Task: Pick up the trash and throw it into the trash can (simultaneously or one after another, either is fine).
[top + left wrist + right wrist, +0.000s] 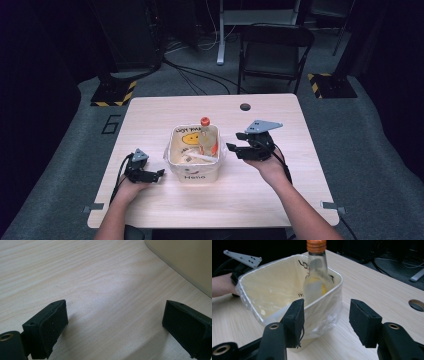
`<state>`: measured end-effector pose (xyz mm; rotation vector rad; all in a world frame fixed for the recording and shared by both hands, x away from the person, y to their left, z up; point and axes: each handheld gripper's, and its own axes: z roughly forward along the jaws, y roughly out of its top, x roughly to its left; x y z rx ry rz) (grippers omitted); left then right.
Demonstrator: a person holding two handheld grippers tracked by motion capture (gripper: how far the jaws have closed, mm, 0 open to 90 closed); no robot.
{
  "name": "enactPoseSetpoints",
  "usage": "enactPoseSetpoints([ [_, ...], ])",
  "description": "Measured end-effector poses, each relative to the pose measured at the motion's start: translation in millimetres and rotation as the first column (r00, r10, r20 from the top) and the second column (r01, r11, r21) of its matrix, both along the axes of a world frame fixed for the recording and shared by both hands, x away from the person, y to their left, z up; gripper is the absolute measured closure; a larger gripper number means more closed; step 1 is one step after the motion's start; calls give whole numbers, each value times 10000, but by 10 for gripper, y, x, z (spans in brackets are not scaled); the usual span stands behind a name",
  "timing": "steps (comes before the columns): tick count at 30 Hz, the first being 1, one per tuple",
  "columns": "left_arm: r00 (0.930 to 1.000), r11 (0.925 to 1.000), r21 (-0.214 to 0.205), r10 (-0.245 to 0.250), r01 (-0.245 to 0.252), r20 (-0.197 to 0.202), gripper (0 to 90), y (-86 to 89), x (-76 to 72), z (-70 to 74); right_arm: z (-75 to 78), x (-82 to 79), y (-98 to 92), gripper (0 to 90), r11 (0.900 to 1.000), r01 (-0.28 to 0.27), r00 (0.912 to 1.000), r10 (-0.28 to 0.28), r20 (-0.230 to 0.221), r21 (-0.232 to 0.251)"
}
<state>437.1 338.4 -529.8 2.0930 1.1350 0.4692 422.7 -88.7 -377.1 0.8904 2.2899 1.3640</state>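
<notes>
A cream bin (194, 176) lined with clear plastic stands mid-table, with a smiley face printed inside. A clear bottle (207, 137) with an orange cap stands tilted in the bin's far right corner. My left gripper (159, 173) rests low on the table just left of the bin, jaws wide apart over bare wood (116, 312), and the bin wall (185, 260) is at the upper right of its view. My right gripper (234, 141) hovers right of the bin, open with nothing between its jaws (327, 306). It faces the bin (262, 290) and the bottle (315, 277).
A round cable hole (245, 106) sits near the table's far edge. A folding chair (275, 50) stands beyond the table, with cables on the floor beside it. Bare wood lies in front of and to the right of the bin.
</notes>
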Motion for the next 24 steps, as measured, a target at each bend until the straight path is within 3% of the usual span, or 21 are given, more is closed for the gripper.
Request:
enactPoseSetpoints([
  [8,10000,10000,-12,39,-39,39,60,-3,-1,-3,-134,-40,-264,434,9984,564,9984,-564,23,41],
  [13,10000,10000,-4,43,-43,37,60,-4,-1,-3,-301,-58,-443,435,9942,1078,9942,-1078,-46,-37],
  [24,10000,10000,-23,68,-67,42,60,-6,-2,-4,-601,-80,-771,430,9732,2283,9732,-2273,-346,294],
])
